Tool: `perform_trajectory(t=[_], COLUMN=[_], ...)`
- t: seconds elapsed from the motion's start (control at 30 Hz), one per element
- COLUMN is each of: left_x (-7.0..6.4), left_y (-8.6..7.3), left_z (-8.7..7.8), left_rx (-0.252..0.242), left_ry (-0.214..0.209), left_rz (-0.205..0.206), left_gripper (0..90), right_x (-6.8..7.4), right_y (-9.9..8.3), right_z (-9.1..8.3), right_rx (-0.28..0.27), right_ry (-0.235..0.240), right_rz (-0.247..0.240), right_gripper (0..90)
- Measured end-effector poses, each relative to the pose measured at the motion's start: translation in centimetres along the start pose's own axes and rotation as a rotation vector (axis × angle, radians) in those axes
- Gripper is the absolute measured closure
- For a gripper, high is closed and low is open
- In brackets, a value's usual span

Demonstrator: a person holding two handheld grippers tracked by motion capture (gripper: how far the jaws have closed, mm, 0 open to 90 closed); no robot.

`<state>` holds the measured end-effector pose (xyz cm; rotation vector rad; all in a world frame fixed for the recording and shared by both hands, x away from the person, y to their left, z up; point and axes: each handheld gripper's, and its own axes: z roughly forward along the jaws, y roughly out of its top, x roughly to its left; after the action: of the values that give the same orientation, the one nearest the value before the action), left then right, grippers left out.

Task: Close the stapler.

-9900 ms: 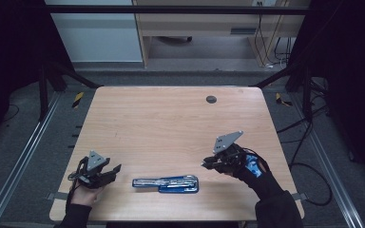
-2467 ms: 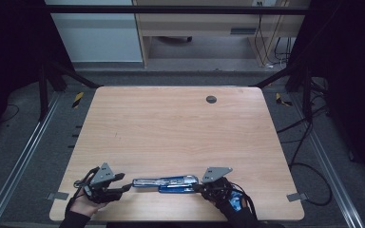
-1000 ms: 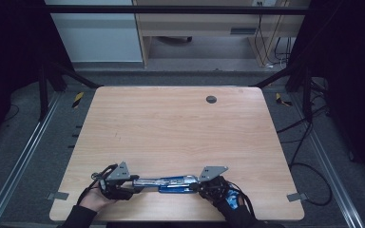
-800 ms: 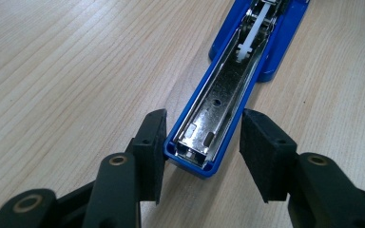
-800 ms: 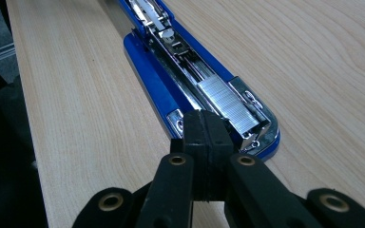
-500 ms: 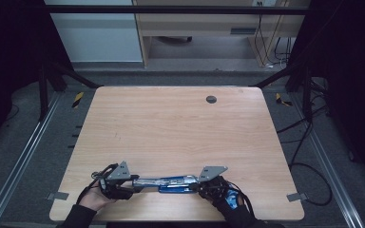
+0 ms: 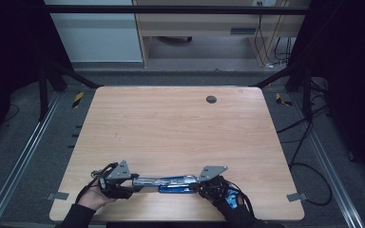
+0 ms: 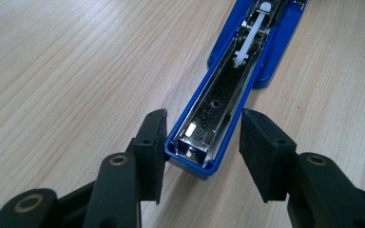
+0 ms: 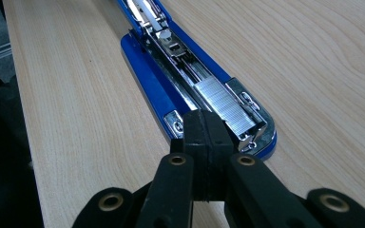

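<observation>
Blue stapler (image 7: 171, 183) lies opened flat near the front edge of the wooden surface (image 7: 180, 128), between both tools. Left tool (image 8: 202, 142) is open, jaws either side of the stapler's top-arm end, left pad about touching, right pad clear. Right tool (image 9: 204, 142) is closed, empty, tips pressed together over the base end beside the staple strip (image 9: 223, 102).

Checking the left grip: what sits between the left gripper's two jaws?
In the left gripper view, the end of the opened blue stapler lies between the open left gripper, a gap showing on the right side.
</observation>
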<state>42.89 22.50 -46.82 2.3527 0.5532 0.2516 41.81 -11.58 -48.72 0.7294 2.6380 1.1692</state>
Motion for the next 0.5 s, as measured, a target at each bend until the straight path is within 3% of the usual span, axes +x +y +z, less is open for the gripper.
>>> perform_trajectory(t=[0.4, 0.5], left_x=[-0.01, 0.12], left_y=[0.39, 0.57], left_z=[-0.31, -0.65], left_rx=[0.003, -0.024], left_ry=[0.0, -0.011], left_rz=[0.007, -0.012], left_gripper=[52.8, 53.5], right_x=[0.03, 0.04], right_y=[0.01, 0.01], right_z=[0.01, 0.02], right_rx=[0.0, -0.001], right_ry=[-0.001, -0.001], right_rz=[0.001, 0.001], right_gripper=[90.0, 90.0])
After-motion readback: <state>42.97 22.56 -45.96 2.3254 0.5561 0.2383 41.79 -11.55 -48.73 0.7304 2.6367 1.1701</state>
